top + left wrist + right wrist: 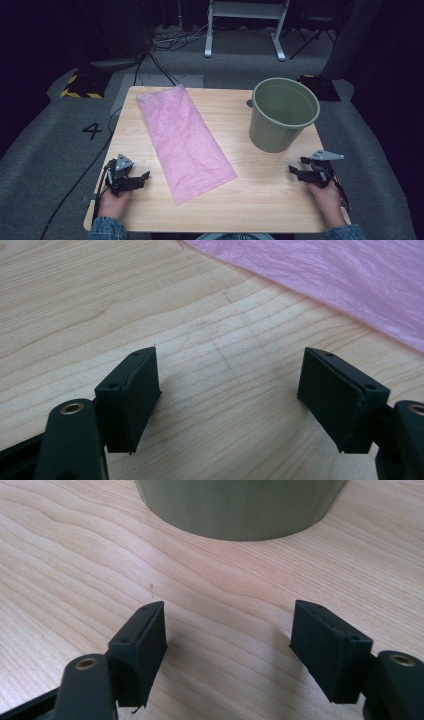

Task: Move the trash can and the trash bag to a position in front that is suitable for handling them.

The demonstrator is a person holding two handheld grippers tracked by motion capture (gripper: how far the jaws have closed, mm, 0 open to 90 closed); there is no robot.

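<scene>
Resting on the light wooden table [260, 200], both tools wait with jaws spread and nothing between them: the left gripper [141, 176] just beside the thin pink plastic bag [184, 140], the right gripper [296, 166] near the olive-green plastic bucket [283, 114]. That bag lies flat and diagonal across the table's middle, apart from the bucket. It looks featherlight, limp and slippery, so pinching 1 corner or an edge seems the safest hold.

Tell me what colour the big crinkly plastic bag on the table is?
The thin, crinkly plastic bag lying flat on the wooden table is pale pink. It shows best in the high view.
</scene>
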